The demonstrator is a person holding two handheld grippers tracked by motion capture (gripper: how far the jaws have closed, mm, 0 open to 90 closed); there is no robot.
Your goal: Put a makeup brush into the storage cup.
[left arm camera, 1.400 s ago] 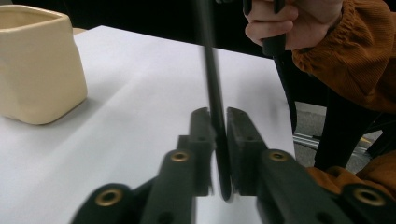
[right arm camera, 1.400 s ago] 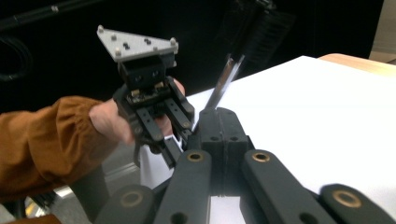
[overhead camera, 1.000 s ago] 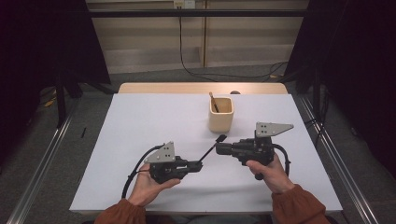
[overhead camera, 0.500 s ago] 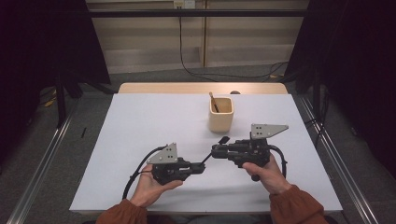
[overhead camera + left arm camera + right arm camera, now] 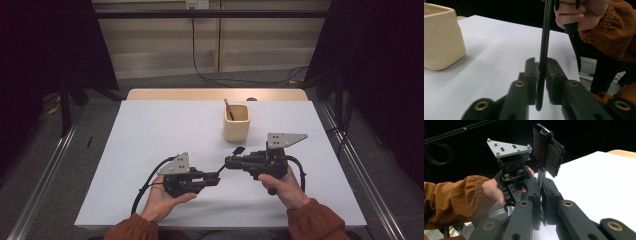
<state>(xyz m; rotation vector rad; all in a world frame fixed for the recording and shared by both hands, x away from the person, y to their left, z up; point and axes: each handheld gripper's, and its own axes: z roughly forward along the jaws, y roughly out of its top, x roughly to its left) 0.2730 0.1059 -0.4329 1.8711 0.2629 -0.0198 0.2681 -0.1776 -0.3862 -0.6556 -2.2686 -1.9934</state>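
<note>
A black brush (image 5: pixel 238 150) spans the gap between my two grippers, low over the white table (image 5: pixel 165 125). My right gripper (image 5: pixel 228 162) is shut on its handle just below the bristled head (image 5: pixel 547 152), with the jaws (image 5: pixel 541 192) clamped tight. My left gripper (image 5: pixel 218 176) has the thin handle (image 5: pixel 544 50) upright between its jaws (image 5: pixel 541 72). Those jaws have just been opening, and a slim gap shows beside the handle. The left gripper's grey plate (image 5: pixel 509 148) faces the right gripper view.
A cream square cup (image 5: pixel 236 121) with a wooden stick (image 5: pixel 228 107) in it stands just beyond the grippers; it also sits at the left (image 5: pixel 441 37) of the left gripper view. The table's wooden far edge (image 5: pixel 215 94) lies behind. Metal rails run along both sides.
The right gripper has edged slightly left, closer to the left gripper. The brush stays between the two; both hands otherwise hold their places.
</note>
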